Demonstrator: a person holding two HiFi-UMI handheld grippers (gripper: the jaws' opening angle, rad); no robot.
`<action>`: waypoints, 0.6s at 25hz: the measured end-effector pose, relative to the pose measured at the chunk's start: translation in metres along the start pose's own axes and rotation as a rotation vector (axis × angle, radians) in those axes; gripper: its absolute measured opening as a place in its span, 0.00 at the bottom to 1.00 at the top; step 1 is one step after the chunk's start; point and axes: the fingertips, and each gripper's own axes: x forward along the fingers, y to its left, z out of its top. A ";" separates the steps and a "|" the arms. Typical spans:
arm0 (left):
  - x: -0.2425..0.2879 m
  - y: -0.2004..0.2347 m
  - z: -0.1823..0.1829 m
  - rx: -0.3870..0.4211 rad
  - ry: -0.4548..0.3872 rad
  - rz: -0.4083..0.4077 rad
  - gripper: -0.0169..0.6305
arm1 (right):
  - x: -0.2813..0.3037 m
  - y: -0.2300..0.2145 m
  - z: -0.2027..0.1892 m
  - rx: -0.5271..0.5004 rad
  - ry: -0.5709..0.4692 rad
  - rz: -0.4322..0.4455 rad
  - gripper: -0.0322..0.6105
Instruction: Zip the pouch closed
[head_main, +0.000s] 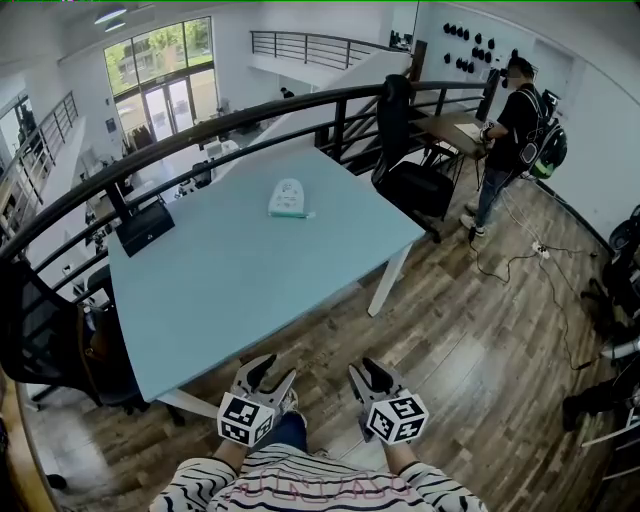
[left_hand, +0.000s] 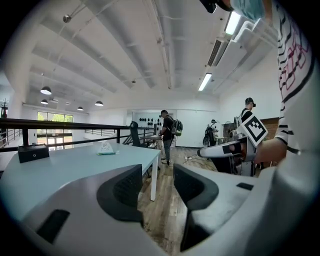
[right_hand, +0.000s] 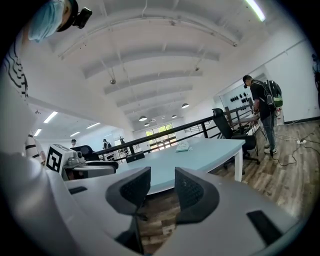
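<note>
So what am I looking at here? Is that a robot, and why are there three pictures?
No robot arm here: a person in a striped top holds a claw in each hand, the left claw and the right claw. The cubes with square patterns are part of them. The wide picture comes from a camera on the person's head, looking down. The other two come from cameras riding on each claw, looking along its two jaws. Both claws are open and hold nothing. On the pale blue table lie a small white pouch, far from the claws, and a black box. Another person stands at a desk behind.
</note>
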 end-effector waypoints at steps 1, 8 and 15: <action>0.008 0.005 0.001 0.001 0.003 -0.004 0.29 | 0.006 -0.005 0.002 0.004 0.004 0.000 0.28; 0.080 0.056 0.018 -0.005 0.009 -0.031 0.29 | 0.066 -0.044 0.025 0.019 0.023 -0.023 0.28; 0.140 0.124 0.043 -0.009 0.001 -0.050 0.29 | 0.150 -0.073 0.059 0.019 0.032 -0.041 0.28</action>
